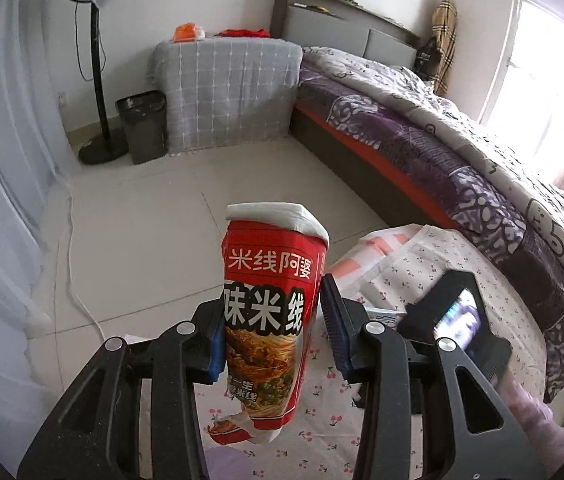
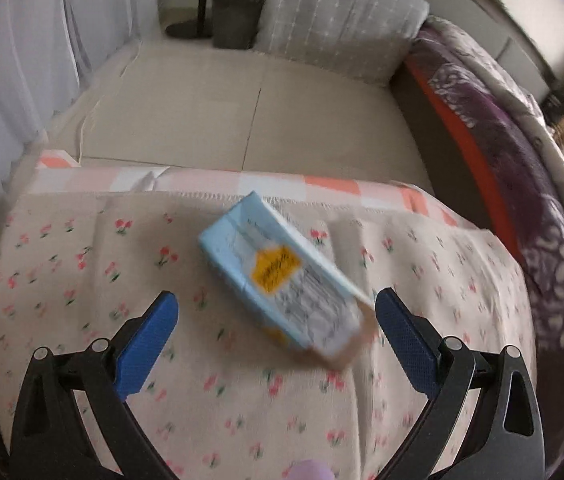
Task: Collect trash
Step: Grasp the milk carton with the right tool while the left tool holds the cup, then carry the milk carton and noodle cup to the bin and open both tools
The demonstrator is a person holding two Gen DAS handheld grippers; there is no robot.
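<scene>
My left gripper (image 1: 271, 320) is shut on a red noodle packet (image 1: 271, 300) with white Chinese lettering and holds it upright above the floral tablecloth (image 1: 322, 432). My right gripper (image 2: 275, 320) is open, its blue pads wide apart, low over the table. A light blue carton (image 2: 282, 280) with a yellow label lies flat on the tablecloth (image 2: 121, 280) between the pads, closer to the right pad; the view is blurred. The right gripper's body (image 1: 454, 320) shows at the right of the left wrist view.
A dark trash bin (image 1: 142, 126) stands on the tiled floor by a fan stand (image 1: 99, 80) and a grey checked covered cabinet (image 1: 225, 92). The bin also shows in the right wrist view (image 2: 237, 16). A bed with a purple quilt (image 1: 462, 148) runs along the right. White curtains hang on the left.
</scene>
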